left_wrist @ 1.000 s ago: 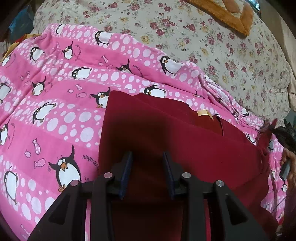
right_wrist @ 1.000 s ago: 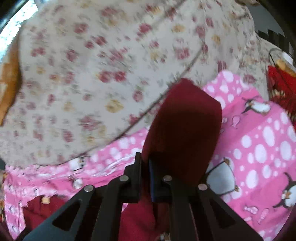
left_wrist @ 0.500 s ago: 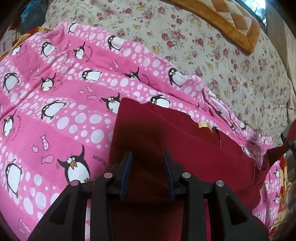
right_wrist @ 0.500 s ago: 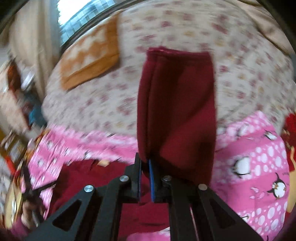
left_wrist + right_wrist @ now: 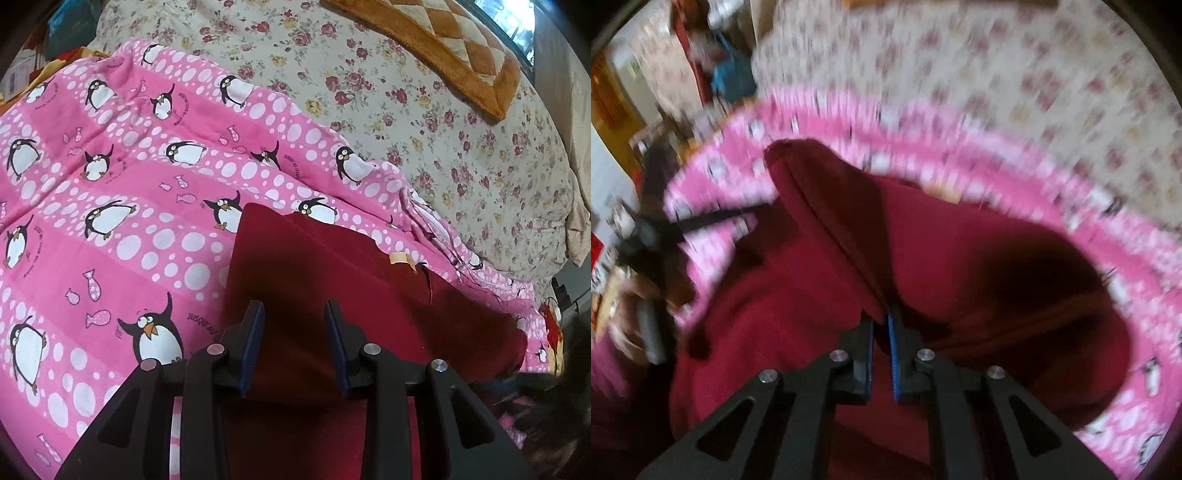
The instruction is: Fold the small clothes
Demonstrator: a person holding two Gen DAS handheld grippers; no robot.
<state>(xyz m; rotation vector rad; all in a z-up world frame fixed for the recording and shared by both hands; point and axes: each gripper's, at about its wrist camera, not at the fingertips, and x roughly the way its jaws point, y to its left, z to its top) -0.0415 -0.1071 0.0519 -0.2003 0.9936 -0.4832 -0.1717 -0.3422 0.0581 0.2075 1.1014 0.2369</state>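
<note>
Sleeve (image 5: 827,229) swung over — right claw (image 5: 881,317) pinching.

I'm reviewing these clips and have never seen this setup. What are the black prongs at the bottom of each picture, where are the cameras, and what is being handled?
There is no robot here. A person holds a hand-held gripper in each hand, and each carries a wide-angle camera looking along its two fingers. The black prongs are those fingers.

The left camera shows the left gripper open, holding nothing, hovering over a dark red garment. The garment lies on a pink penguin blanket, spread over a floral bedcover.

The right camera is blurred by motion. The right gripper is pinched on a fold of the same garment, carrying it across the rest.
</note>
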